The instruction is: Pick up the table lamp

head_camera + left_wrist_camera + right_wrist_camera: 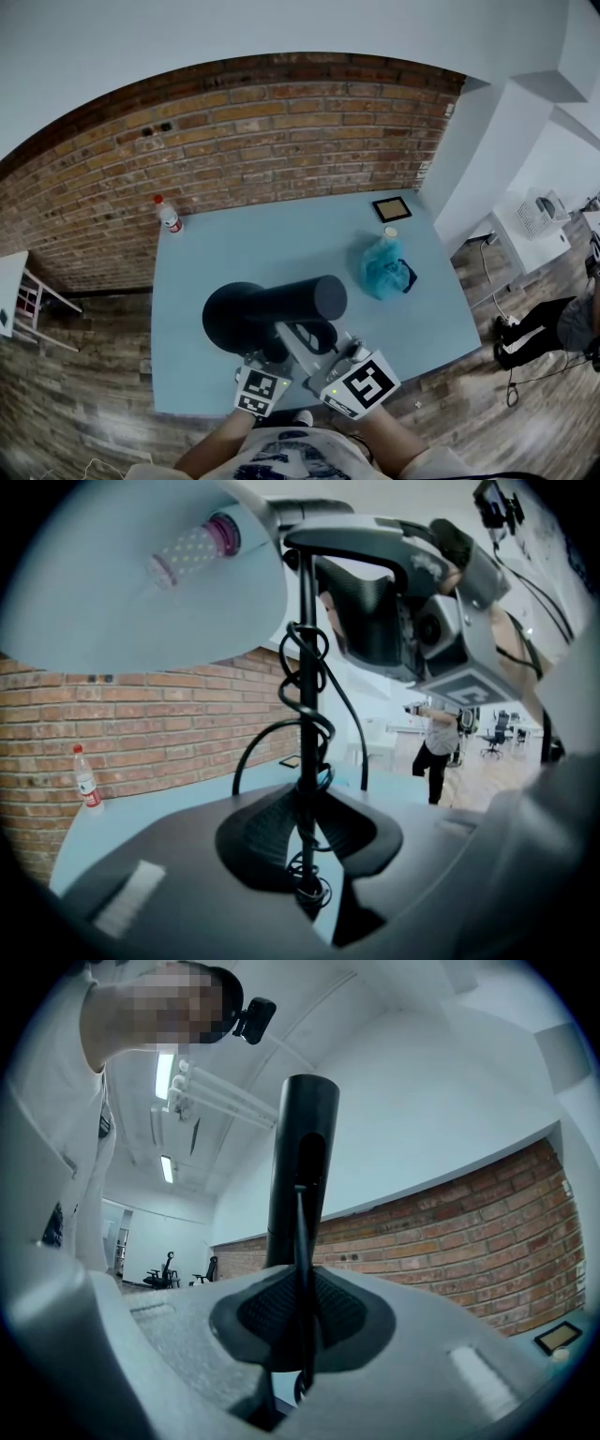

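Note:
A black table lamp (281, 309) hangs sideways over the near part of the blue table (281, 239), with its round dark end to the left and a thick black cylinder (305, 298) to the right. My left gripper (277, 354) and right gripper (323, 352) both come at it from the near side. In the left gripper view the jaws (307, 855) are shut on the thin stem (306, 667), which has cord wound round it, and the pale shade inside with its bulb (192, 546) sits at the upper left. In the right gripper view the jaws (302, 1335) pinch the thin stem (302, 1241) in front of the cylinder (298, 1157).
A water bottle (170, 217) stands at the table's far left corner by the brick wall. A crumpled blue bag (382, 267) and a small dark frame (391, 208) lie on the table's right side. A person sits on the floor at the far right (562, 323).

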Demonstrator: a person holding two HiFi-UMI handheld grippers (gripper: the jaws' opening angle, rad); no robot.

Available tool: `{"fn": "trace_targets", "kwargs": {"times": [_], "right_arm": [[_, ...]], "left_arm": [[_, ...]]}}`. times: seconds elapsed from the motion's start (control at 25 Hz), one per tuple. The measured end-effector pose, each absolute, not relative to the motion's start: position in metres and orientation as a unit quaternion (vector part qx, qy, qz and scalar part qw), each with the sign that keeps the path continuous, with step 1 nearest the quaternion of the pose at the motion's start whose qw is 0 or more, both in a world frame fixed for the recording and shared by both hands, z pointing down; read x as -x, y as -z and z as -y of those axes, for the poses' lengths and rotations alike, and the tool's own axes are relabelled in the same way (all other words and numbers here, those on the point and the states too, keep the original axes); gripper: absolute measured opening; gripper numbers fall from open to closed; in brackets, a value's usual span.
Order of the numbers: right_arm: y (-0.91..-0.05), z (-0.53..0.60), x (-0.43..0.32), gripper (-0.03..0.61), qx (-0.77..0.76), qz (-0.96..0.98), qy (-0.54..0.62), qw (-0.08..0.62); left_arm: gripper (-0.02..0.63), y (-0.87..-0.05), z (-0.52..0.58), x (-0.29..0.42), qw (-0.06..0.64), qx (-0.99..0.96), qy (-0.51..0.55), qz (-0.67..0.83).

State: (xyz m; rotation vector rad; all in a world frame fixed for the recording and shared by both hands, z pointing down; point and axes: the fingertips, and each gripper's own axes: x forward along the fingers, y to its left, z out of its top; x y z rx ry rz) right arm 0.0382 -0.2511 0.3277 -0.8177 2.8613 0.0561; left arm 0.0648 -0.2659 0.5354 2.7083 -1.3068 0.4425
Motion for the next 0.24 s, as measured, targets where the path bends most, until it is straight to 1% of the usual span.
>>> {"fn": "trace_targets", "kwargs": {"times": [0.24], "right_arm": [[-0.3288, 0.2526, -0.0384, 0.048, 0.274, -0.958, -0.011, 0.079]], "left_arm": [[0.061, -0.5370, 0.2662, -0.0665, 0.055, -0.890, -0.147, 0.427]]}}
